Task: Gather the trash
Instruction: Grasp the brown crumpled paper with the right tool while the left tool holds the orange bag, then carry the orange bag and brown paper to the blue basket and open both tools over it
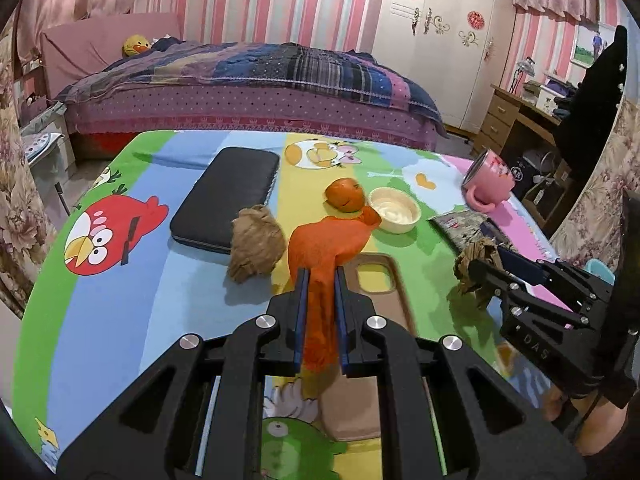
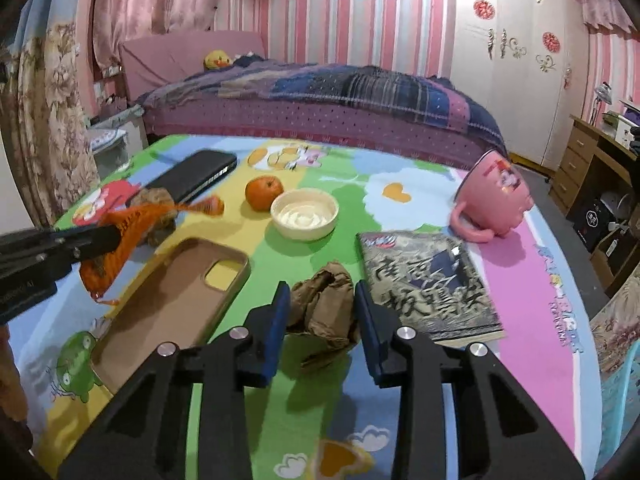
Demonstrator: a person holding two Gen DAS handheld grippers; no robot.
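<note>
The counter (image 2: 520, 300) carries a cartoon-print cloth. Items, left to right in the right wrist view:

1. Black case (image 2: 192, 174), lying flat at the far left.
2. Paper wad (image 1: 256, 244), brown and crumpled, just beside the near end of the black case.
3. Left gripper (image 1: 320, 280), clamped on the orange net (image 1: 324, 248). The jaws stand nearly together with the net pinched between the pads. The net's loose end extends forward toward the orange (image 2: 263, 193); its other end hangs below the jaws.
4. Phone case (image 2: 168, 304), tan, lying open side up near the left gripper.
5. Orange, upright on the counter, just beside the bowl (image 2: 305, 212).
6. Bowl, cream-coloured, upright, in mid counter.
7. Paper ball (image 2: 324, 300), brown and crumpled, between the phone case and the book (image 2: 424, 284).
8. Right gripper (image 2: 322, 304), jaws partly apart and straddling the paper ball, one pad on each side. Pad contact with the paper cannot be confirmed from either view.
9. Book, flat, just right of the paper ball.
10. Pink mug (image 2: 494, 200), tipped on its side beyond the book, handle toward the camera.

A bed (image 2: 320, 112) stands behind the counter.
</note>
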